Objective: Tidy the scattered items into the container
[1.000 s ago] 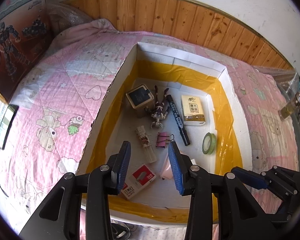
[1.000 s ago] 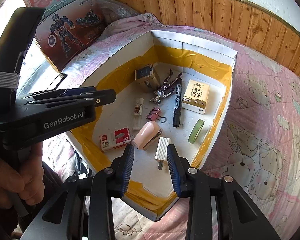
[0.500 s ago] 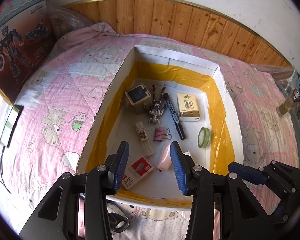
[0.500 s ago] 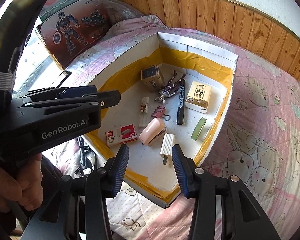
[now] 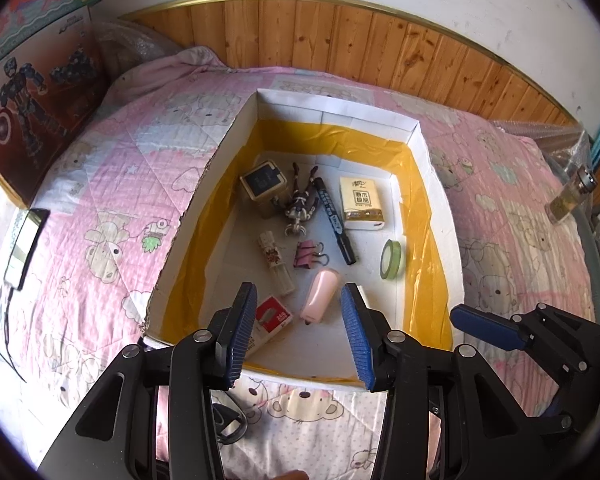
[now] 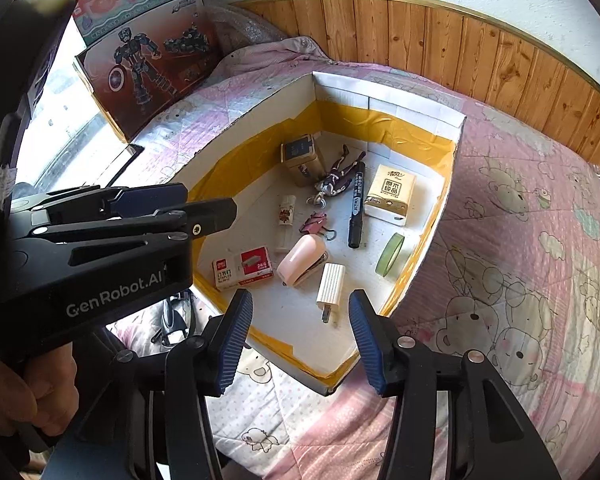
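A: Hovering over the near rim of the box (image 6: 384, 124), the right gripper (image 6: 300, 332) has its jaws opening with nothing between them; the white charger plug (image 6: 331, 285) lies just beyond on the box floor.

B: And the left gripper (image 5: 298, 332)?

A: Its jaws stand apart and empty above the pink stapler (image 5: 320, 296) and staple box (image 5: 270, 322). Farther in lie the binder clip (image 5: 308, 254), marker (image 5: 334, 220), tape roll (image 5: 391, 259), tissue pack (image 5: 360, 202) and tin (image 5: 265, 188).

B: So the release step looks finished?

A: Seemingly. Next calls for checking the bed quilt (image 5: 112, 208) for leftovers; a bottle (image 5: 572, 196) stands far right.
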`<state>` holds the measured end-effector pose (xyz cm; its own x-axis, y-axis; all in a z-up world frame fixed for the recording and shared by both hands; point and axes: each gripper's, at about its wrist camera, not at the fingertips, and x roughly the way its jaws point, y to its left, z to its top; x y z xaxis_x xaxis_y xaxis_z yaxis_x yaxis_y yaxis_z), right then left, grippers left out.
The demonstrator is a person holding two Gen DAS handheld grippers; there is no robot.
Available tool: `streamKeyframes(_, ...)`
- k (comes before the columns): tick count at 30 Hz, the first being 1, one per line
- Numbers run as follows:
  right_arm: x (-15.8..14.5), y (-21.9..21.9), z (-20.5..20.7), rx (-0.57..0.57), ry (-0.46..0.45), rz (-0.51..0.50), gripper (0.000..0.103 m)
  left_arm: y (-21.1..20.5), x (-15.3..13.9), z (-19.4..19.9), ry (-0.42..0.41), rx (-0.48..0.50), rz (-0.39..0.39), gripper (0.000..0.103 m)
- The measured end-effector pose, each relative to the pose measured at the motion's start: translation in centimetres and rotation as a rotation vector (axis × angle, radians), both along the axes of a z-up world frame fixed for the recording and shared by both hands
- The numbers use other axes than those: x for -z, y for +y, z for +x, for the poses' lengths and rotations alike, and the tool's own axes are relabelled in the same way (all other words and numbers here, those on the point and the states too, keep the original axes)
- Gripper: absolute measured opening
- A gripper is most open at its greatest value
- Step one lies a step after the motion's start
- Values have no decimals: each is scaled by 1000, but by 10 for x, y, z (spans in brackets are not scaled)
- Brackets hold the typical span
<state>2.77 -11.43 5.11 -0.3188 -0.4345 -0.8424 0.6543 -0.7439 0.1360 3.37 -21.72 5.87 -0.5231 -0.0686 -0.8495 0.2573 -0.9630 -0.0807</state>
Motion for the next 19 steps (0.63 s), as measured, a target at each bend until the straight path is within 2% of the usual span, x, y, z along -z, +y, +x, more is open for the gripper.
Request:
streamKeyframes(2,0,1,1,0,1,-2,53,3,0,2,0,3,11,47)
streamKeyframes(4,0,2,2,0,1,-2,53,6,0,3,2,6,15,55)
streamKeyframes(6,0,2,2,0,1,-1,53,8,-1,5,9,5,24,58)
streamKeyframes(11,-1,4,4,-1,5,-4,53,13,-4,10,30,5,27,60)
streamKeyframes(19,-3,6,7,-2,8,-8,53,21,-7,15,37,12,-14,60)
